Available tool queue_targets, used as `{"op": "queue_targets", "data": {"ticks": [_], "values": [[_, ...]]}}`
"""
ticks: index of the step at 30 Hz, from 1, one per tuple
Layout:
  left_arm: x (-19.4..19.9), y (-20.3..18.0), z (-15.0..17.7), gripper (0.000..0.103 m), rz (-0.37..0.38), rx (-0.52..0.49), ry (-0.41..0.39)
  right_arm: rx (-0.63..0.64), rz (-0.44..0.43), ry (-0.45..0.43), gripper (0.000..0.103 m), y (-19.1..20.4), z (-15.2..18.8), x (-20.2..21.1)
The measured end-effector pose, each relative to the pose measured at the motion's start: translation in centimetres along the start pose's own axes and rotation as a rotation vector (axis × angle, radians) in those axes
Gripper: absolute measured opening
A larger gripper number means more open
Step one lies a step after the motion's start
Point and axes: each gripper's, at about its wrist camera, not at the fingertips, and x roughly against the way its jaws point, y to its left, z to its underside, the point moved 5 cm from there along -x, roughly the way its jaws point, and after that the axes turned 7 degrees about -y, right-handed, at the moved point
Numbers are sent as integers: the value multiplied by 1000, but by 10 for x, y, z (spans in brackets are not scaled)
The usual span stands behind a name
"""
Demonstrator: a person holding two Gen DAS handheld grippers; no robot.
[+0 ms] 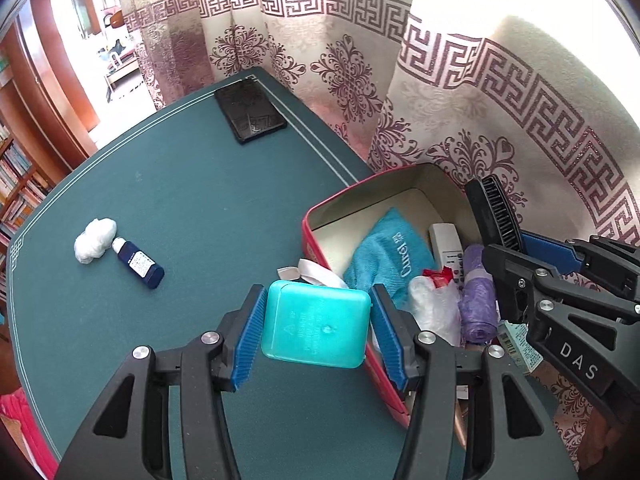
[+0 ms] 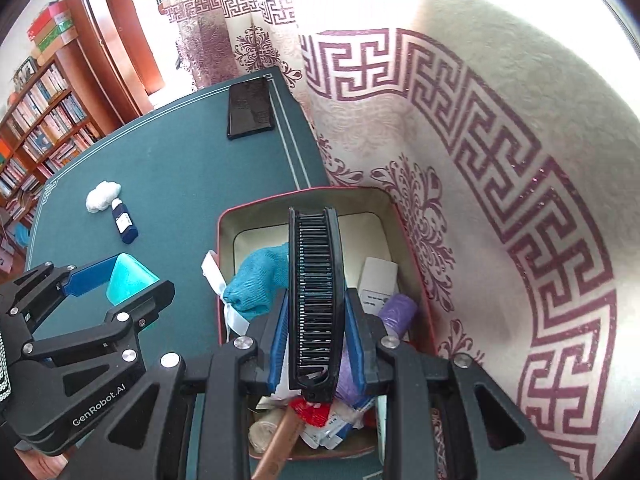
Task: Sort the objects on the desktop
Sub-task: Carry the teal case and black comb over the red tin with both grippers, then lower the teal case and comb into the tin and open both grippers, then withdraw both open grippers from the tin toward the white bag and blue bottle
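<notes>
Comb [image 2: 316, 300] above crowded red box [image 2: 224, 216]

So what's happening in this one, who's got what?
A person is clearing a green desk into a red box. The left gripper is clamped on a teal plastic case near the box's edge; the right gripper grips a black comb above the box. A dark blue bottle, a white wad and a black wallet remain on the desk.

My blue-padded left gripper [image 1: 316, 326] clasps a turquoise plastic case [image 1: 316, 326]; my right gripper [image 2: 316, 320] pinches a black comb [image 2: 316, 300]. Red-rimmed cream box [image 1: 320, 208], dark green table [image 1: 180, 184], cream curtain with maroon key-pattern [image 1: 500, 92].
</notes>
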Motion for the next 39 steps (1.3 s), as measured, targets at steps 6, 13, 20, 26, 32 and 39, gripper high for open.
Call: {"op": "queue_targets", "data": {"ticks": [6,13,20,26,32,39], "values": [[-1,-25,-8,55,15,-28,-10,-4,15,-5,29,-18,8,7],[-2,-37,-15,55,20,-41,-18,6,15,-4,29,-26,18,13],[-4,-47,-24,56,59,-18,-15,8,13,5,30,-29,25,14],[-9,-52,-26,69,149,50,27,-18,2,16,31,-32,28,14],[-7,-39,-22,69,122,69,30,-18,-1,20,39,-26,29,12],[-2,-7,-15,69,84,134,32,-8,-14,31,48,-14,31,8]]}}
